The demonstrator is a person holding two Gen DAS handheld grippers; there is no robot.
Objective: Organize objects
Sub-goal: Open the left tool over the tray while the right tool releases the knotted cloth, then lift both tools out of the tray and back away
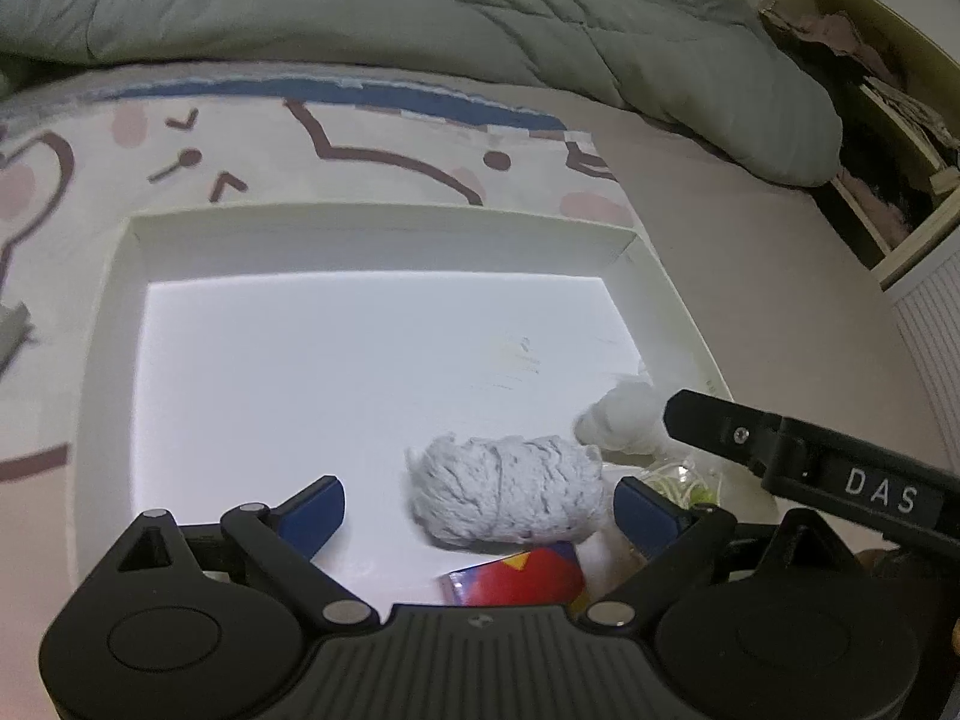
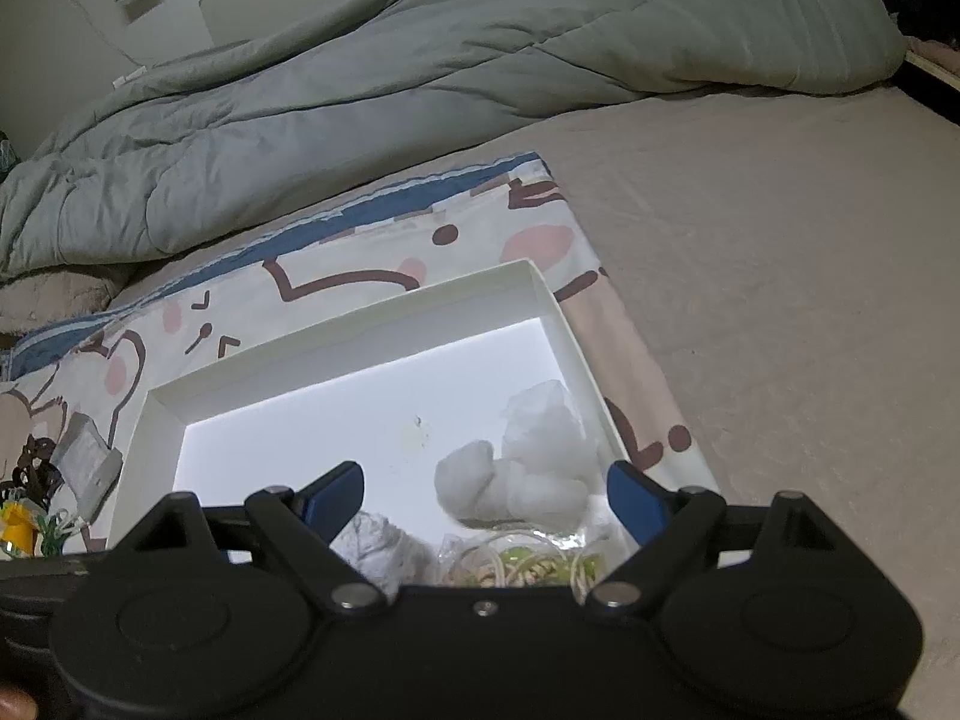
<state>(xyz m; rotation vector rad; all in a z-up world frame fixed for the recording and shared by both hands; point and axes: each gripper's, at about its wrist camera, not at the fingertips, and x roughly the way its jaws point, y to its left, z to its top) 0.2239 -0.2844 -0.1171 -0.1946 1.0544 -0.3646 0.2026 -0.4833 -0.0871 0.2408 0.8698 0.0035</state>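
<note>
A shallow white box (image 1: 108, 312) lies on a patterned cloth on the bed. Inside it, a grey-white yarn ball (image 1: 510, 492) rests between the blue pads of my left gripper (image 1: 480, 516), close to the right pad and apart from the left one; the jaws stand wide. A red, blue and yellow packet (image 1: 522, 576) lies just under the ball. My right gripper (image 2: 486, 501) is open above a white fluffy bundle (image 2: 528, 462) and a clear bag of green and yellow bands (image 2: 528, 564) in the box's near right corner (image 2: 576, 354). Its black finger (image 1: 810, 456) shows in the left wrist view.
A grey-green quilt (image 2: 360, 90) is bunched along the far side of the bed. On the patterned cloth (image 2: 360, 252) left of the box lie a grey packet (image 2: 90, 456), a dark item (image 2: 36, 462) and a yellow piece (image 2: 18, 522). An open shelf (image 1: 888, 138) stands far right.
</note>
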